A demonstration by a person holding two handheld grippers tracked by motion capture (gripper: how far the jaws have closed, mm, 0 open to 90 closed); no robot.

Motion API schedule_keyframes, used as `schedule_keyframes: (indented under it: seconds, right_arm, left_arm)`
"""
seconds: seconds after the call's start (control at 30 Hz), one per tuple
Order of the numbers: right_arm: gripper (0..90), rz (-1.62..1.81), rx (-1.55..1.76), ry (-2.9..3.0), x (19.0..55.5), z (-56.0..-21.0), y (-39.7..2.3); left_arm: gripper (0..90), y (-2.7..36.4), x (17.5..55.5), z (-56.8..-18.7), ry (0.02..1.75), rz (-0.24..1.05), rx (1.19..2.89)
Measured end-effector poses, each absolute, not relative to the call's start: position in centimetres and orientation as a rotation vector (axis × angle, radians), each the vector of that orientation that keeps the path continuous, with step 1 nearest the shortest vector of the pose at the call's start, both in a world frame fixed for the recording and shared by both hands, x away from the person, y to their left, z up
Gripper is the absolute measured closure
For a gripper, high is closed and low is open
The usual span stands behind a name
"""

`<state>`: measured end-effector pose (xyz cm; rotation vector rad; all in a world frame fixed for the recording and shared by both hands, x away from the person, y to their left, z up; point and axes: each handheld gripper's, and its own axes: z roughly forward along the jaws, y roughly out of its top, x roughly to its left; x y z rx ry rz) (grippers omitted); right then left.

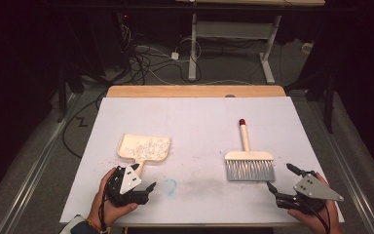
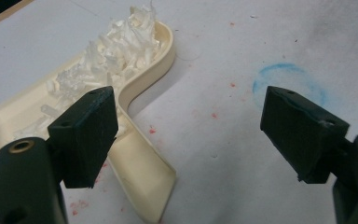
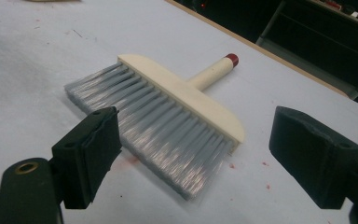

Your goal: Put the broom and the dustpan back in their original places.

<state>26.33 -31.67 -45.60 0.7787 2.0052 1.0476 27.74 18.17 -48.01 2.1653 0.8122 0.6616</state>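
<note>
A cream dustpan (image 1: 143, 148) (image 2: 142, 88) lies left of centre on the white table, with white shreds (image 1: 148, 145) (image 2: 116, 46) piled in it. Its handle (image 2: 142, 179) points at my left gripper (image 1: 142, 178) (image 2: 193, 135), which stands open just behind it with nothing between its fingers. A cream hand brush (image 1: 248, 158) (image 3: 177, 100) with grey bristles and a red-tipped handle (image 1: 242, 123) (image 3: 232, 59) lies flat at right. My right gripper (image 1: 281, 178) (image 3: 193, 156) is open just short of the bristles, holding nothing.
A faint blue ring (image 1: 170, 185) (image 2: 289, 81) is drawn on the table (image 1: 195, 117) between the two grippers. Small red specks dot the surface. Beyond the table's far wooden edge (image 1: 195, 91) are cables and a desk frame (image 1: 233, 44) on the floor.
</note>
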Motion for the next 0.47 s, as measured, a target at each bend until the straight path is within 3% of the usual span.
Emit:
schedule_keyframes:
  seconds: [0.47]
  right_arm:
    - [16.9, 1.025, 0.794, 2.010, 26.83, -45.81, -32.02]
  left_arm:
    - [18.6, 17.21, 27.89, -48.08, 0.780, 0.632, 2.182]
